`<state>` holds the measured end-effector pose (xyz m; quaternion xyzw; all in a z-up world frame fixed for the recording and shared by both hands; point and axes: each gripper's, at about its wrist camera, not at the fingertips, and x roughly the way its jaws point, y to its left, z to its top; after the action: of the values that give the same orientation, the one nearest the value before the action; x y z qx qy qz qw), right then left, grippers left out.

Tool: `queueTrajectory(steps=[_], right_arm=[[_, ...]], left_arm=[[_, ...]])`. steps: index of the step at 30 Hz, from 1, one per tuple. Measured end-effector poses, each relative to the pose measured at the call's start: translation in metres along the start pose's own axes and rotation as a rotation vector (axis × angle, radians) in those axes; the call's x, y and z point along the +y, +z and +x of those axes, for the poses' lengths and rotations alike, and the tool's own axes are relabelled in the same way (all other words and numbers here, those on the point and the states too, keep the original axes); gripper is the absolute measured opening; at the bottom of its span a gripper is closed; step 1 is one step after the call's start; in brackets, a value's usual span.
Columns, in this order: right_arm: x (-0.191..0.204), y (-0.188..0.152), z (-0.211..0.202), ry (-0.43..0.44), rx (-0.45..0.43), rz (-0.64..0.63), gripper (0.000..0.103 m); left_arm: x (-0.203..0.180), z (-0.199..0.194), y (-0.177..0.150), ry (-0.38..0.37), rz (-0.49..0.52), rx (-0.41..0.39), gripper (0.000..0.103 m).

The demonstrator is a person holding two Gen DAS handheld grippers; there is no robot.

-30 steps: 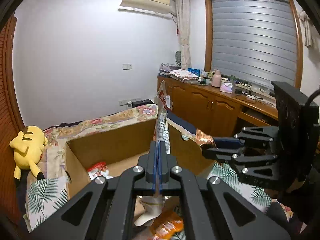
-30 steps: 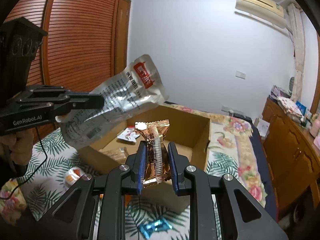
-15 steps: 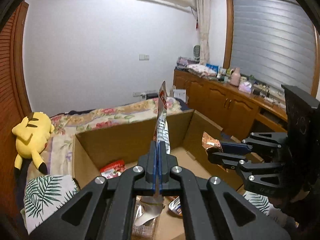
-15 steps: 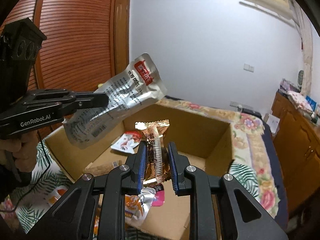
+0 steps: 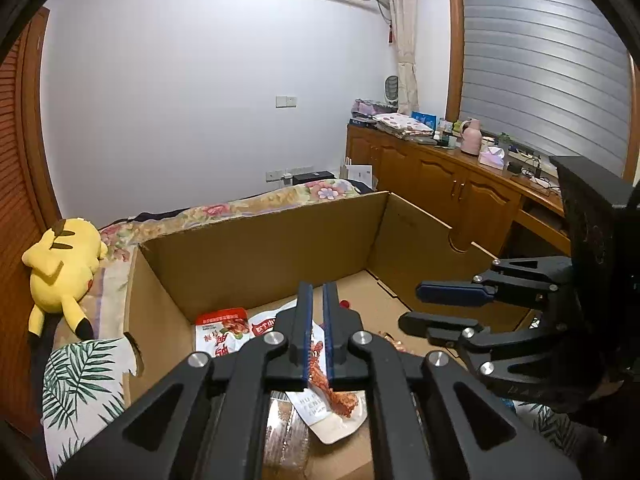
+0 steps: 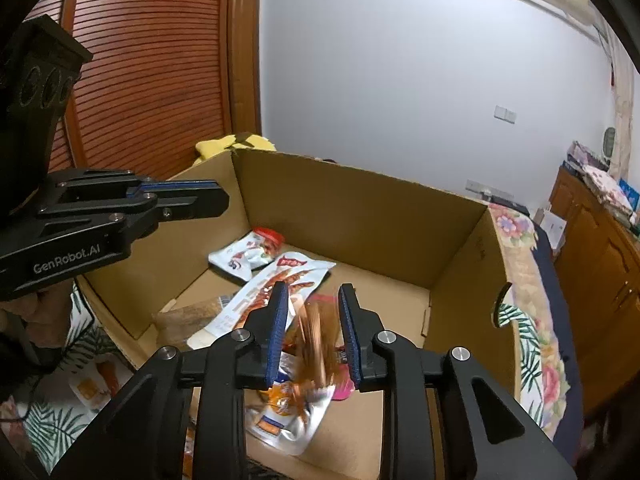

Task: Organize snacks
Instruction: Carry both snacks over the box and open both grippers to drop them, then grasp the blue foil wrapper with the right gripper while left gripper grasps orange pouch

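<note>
An open cardboard box point(image 5: 256, 256) point(image 6: 360, 208) sits on the bed and holds several snack packets. My left gripper point(image 5: 314, 296) is open a little and empty above the box; the white pouch with red print point(image 6: 276, 292) point(image 5: 320, 396) lies flat on the box floor below it. My right gripper point(image 6: 314, 304) is open over the box; the copper foil packet point(image 6: 316, 340) is blurred between the fingers, falling free. The right gripper also shows in the left wrist view point(image 5: 436, 308), and the left gripper in the right wrist view point(image 6: 212, 200).
A red-and-white packet point(image 5: 222, 330) point(image 6: 250, 254) lies at the box's far side, a silver-orange pouch point(image 6: 286, 412) near the front. A yellow plush toy point(image 5: 64, 256) lies left of the box. Wooden cabinets point(image 5: 448, 196) line the right wall. A leaf-print cloth point(image 5: 76, 380) covers the bed.
Both grippers moved over the box and opened. The white pouch dropped from the left gripper onto the box floor; the copper packet left the right gripper's grip and is falling.
</note>
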<state>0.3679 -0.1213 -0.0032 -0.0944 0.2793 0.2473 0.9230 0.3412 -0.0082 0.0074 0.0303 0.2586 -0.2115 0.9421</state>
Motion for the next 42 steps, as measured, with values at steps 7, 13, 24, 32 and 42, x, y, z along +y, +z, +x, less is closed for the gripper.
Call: queueTrajectory(steps=[7,13,24,32,42], right_arm=[[0.002,0.003,-0.011,-0.009,-0.028,0.0,0.031],[0.001,-0.006,-0.047,-0.018,-0.069,0.026,0.032],[0.005,-0.048,-0.1,-0.041,-0.053,0.102,0.037],[0.003,-0.091,-0.101,-0.059,0.03,0.161,0.046],[-0.003,-0.126,-0.074,-0.066,0.145,0.216,0.05]], left_arm=[[-0.004,-0.013,-0.001,-0.006,0.008,-0.003,0.008],[-0.011,-0.039,-0.003,-0.006,0.026,-0.016,0.019],[-0.036,-0.087,-0.031,-0.013,0.069,0.022,0.028],[-0.049,-0.092,-0.062,-0.021,0.08,0.088,0.028],[-0.055,-0.079,-0.095,-0.025,0.085,0.175,0.028]])
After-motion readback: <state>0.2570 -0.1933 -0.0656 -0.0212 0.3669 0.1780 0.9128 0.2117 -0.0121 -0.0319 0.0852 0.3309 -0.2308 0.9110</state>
